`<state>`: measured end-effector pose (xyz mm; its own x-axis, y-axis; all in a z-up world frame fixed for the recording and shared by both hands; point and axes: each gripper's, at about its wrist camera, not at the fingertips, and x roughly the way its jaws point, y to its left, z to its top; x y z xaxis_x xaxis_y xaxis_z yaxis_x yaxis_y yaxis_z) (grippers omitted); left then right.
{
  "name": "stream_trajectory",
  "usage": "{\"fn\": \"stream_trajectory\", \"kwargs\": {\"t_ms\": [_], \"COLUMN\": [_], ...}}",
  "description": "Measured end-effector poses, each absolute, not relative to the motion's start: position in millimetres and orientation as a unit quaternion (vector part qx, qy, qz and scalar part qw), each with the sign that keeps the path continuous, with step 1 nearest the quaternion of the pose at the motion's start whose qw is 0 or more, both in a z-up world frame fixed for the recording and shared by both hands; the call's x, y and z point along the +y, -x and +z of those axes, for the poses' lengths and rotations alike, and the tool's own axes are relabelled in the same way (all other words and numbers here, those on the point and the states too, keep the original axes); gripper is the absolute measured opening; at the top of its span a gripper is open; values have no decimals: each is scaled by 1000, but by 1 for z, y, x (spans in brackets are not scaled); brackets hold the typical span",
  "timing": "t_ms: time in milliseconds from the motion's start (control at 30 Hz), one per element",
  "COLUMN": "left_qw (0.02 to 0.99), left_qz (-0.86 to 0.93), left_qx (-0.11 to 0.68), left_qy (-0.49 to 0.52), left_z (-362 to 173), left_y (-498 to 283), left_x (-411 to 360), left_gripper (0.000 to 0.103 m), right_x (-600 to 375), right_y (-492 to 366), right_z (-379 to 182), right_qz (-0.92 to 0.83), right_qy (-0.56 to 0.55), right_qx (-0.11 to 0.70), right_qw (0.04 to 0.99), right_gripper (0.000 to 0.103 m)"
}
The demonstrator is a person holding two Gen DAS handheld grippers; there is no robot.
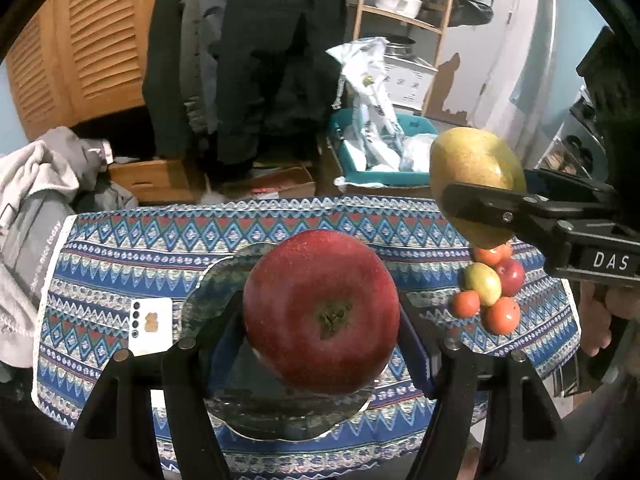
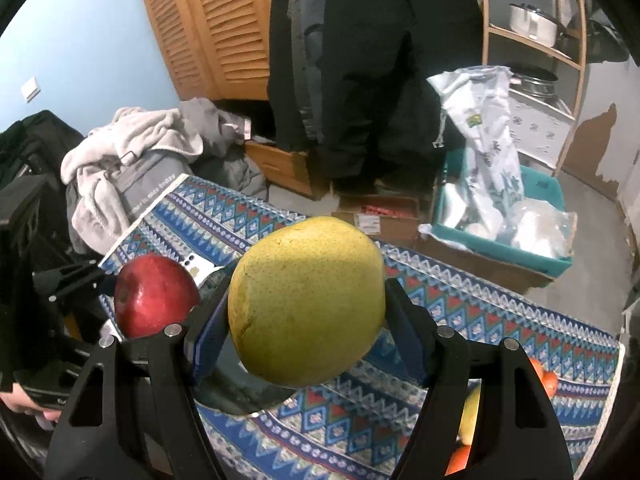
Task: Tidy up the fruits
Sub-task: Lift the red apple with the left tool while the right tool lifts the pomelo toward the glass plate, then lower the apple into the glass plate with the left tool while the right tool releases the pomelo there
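My left gripper [image 1: 320, 320] is shut on a big red apple [image 1: 321, 310] and holds it above a glass plate [image 1: 224, 284] in the middle of the patterned cloth. My right gripper [image 2: 306, 308] is shut on a yellow-green pear [image 2: 306, 306], held above the table. In the left wrist view the pear [image 1: 474, 168] and the right gripper [image 1: 480, 200] show at the upper right. In the right wrist view the red apple [image 2: 154, 300] shows at the left. A pile of small fruits [image 1: 490, 292], orange, red and yellow-green, lies on the cloth at the right.
A white phone [image 1: 150, 326] lies on the cloth [image 1: 120, 248] left of the plate. Behind the table are grey clothes [image 1: 32, 200], cardboard boxes [image 1: 160, 178], a teal bin with bags [image 1: 380, 148], hanging dark coats and a wooden shelf.
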<state>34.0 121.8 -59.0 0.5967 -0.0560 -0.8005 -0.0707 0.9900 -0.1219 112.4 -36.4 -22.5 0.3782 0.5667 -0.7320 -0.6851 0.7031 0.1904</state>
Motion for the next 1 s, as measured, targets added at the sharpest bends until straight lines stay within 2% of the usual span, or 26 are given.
{"fn": "stream_trajectory", "kwargs": {"t_ms": [433,1000], "left_qw": [868,815], "left_qz": [45,74], "left_qx": [484,564], "left_qy": [103,110], "left_z": [-104,-186], "left_y": [-36,-37], "left_x": [176,196], "left_gripper": [72,72], "right_x": [28,67], "right_y": [-124,-127], "right_z": [-61,-156], "right_qz": [394,370], "right_qy": [87,133], "right_qx": [459,547], "right_qw": [791,739], "right_gripper": [73,73]}}
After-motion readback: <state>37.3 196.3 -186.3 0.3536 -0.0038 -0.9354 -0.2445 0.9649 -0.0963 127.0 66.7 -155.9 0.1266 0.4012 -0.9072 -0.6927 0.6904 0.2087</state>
